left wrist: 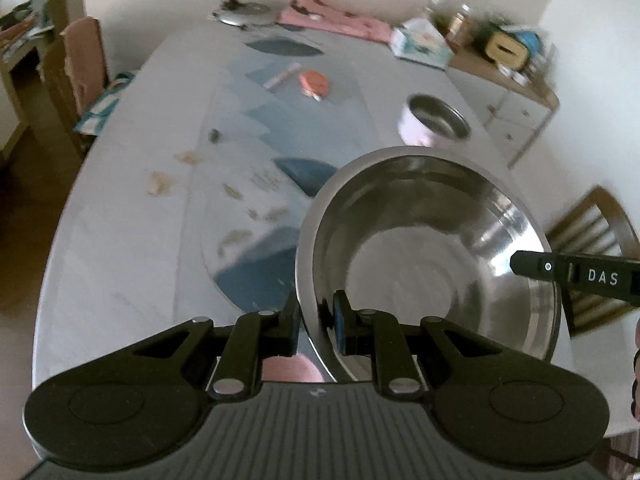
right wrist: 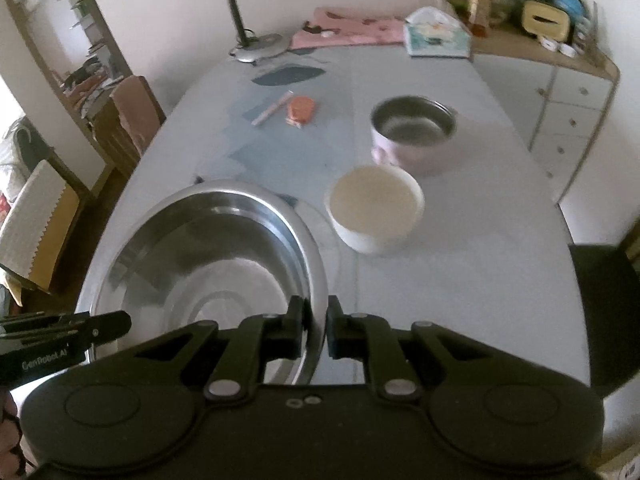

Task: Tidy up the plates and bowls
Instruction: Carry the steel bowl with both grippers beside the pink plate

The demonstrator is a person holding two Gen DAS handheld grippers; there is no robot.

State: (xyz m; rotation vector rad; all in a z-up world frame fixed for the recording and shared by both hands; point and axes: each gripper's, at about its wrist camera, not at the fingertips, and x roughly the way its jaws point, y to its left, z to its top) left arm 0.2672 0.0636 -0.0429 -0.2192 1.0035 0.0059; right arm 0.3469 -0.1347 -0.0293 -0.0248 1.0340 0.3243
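A large steel bowl (left wrist: 432,248) is held between both grippers above the table; it also shows in the right wrist view (right wrist: 208,256). My left gripper (left wrist: 316,320) is shut on its left rim. My right gripper (right wrist: 318,330) is shut on its right rim, and its finger shows in the left wrist view (left wrist: 572,274). A white bowl (right wrist: 376,212) sits on the table right of the steel bowl. A pink bowl with a steel inside (right wrist: 414,136) stands behind it, also in the left wrist view (left wrist: 436,122).
The long table (right wrist: 460,280) has a patterned cloth. An orange packet (right wrist: 300,110) and a small tube (right wrist: 272,109) lie mid-table. A desk lamp (right wrist: 256,46), pink cloth (right wrist: 348,32) and tissue box (right wrist: 436,36) are at the far end. Chairs stand at both sides; a cabinet (right wrist: 560,108) is on the right.
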